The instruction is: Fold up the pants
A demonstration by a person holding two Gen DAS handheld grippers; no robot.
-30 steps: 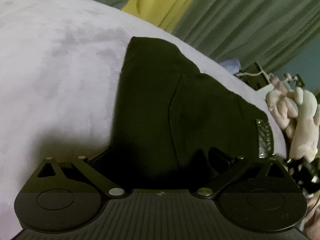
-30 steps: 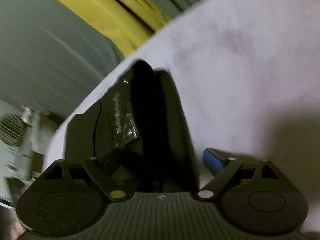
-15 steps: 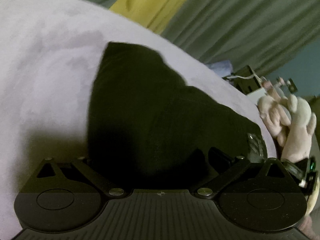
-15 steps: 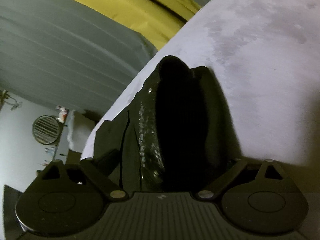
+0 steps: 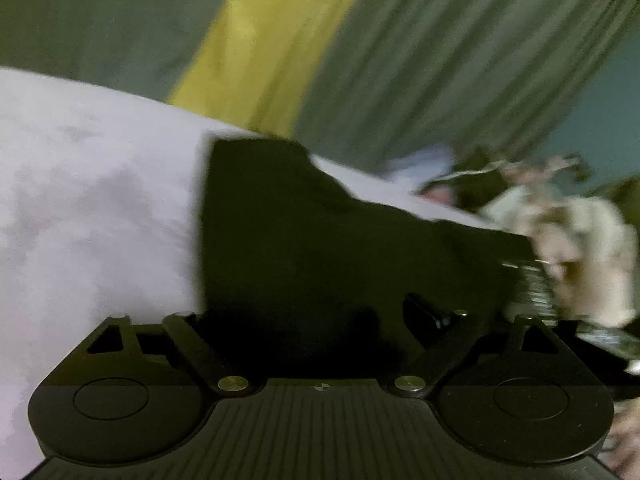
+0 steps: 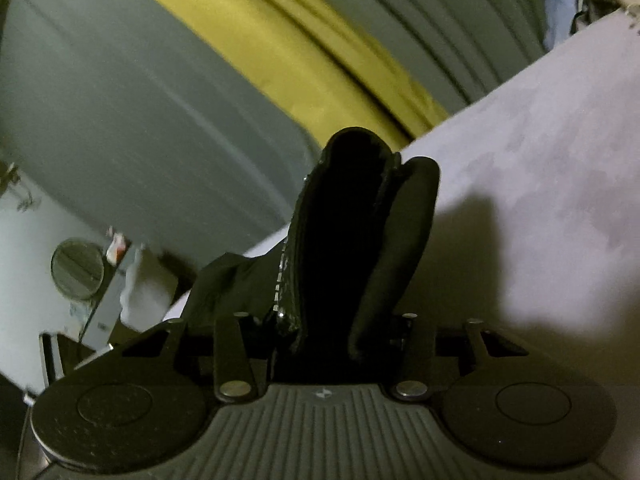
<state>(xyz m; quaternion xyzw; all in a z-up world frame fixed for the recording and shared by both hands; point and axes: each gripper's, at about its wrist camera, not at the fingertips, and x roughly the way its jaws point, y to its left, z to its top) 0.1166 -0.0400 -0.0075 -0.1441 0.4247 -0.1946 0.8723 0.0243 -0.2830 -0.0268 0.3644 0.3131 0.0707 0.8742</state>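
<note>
The black pants [image 5: 320,248] lie folded on a pale lilac bed [image 5: 88,208]. In the left wrist view my left gripper [image 5: 316,320] sits low at the near edge of the pants, its fingers spread wide with dark cloth between them. In the right wrist view my right gripper [image 6: 324,332] is shut on a bunched fold of the pants [image 6: 352,232], which stands up between the fingers and is lifted off the bed; a shiny trim strip [image 6: 286,280] runs along its left side.
Grey-green and yellow curtains [image 5: 272,48] hang behind the bed. A pale plush toy [image 5: 580,248] lies at the bed's right end. A small round fan [image 6: 76,268] and white items stand past the bed's left edge in the right wrist view.
My right gripper closed on the pants' edge and raised it, tilting up toward the curtains. My left gripper tilted up and slid along the pants, staying spread.
</note>
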